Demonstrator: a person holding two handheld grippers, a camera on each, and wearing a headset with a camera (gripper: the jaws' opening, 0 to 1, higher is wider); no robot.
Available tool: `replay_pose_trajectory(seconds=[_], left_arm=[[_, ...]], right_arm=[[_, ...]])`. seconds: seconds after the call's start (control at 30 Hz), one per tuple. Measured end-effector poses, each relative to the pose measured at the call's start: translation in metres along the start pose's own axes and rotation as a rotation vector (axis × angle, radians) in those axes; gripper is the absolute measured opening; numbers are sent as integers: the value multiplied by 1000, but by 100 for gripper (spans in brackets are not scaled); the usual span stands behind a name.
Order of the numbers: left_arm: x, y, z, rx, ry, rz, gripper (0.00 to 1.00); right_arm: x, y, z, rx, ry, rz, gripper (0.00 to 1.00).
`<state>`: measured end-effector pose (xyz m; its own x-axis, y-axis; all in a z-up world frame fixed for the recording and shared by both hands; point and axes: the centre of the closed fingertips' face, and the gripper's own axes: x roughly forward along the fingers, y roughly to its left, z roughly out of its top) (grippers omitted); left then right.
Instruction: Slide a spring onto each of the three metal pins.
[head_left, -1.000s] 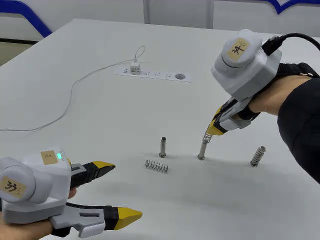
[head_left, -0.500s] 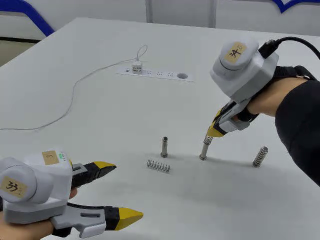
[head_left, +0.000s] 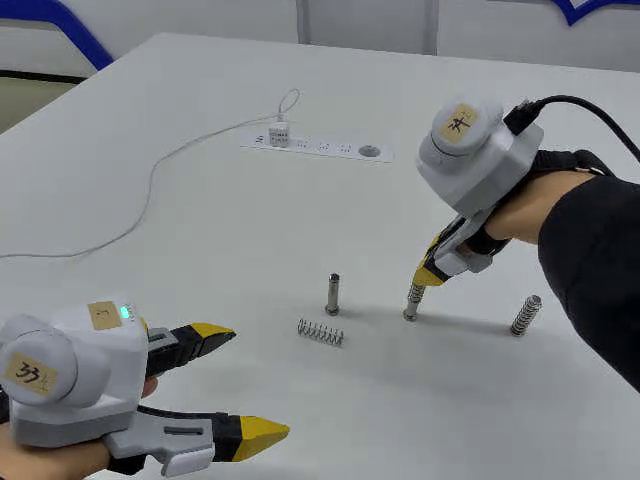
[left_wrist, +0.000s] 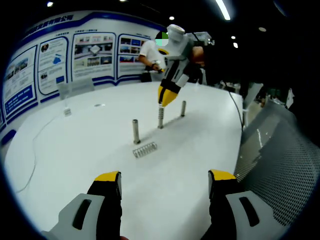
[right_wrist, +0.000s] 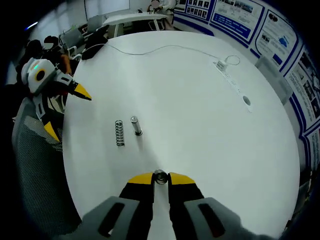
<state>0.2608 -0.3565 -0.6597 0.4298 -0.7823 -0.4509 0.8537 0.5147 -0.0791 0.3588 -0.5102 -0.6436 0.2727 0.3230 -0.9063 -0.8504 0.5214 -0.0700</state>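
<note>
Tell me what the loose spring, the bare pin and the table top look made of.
Loose spring: bare steel wire by its look, coiled, grey with small glints.
Bare pin: metal, likely steel, smooth with a bright sheen.
Table top: white, matt, even; laminate or painted board, cannot tell which.

Three metal pins stood on the surface (head_left: 200, 230): a bare pin (head_left: 333, 294), a middle pin (head_left: 410, 312) and a right pin (head_left: 536, 299) nearest the right edge. Three springs: a loose spring (head_left: 321, 332) lying flat, a middle spring (head_left: 416, 291) around the middle pin, a right spring (head_left: 524, 317) around the right pin. Two claws, the left claw (head_left: 258, 380) and the right claw (head_left: 425, 278). One power strip (head_left: 315, 147) and one cable (head_left: 150, 180) lay toward the far edge
</note>
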Motion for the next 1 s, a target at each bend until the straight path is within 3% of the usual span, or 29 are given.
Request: replay_pose_trajectory(seconds=[0.6,1.0], left_arm=[[0,-2,1,-4,1,3,72],[-1,-1,1,-1,2,4,72]], right_arm=[[27,-5,-8,37,18,11,12],[24,-5,-8,21,7,-7,16]])
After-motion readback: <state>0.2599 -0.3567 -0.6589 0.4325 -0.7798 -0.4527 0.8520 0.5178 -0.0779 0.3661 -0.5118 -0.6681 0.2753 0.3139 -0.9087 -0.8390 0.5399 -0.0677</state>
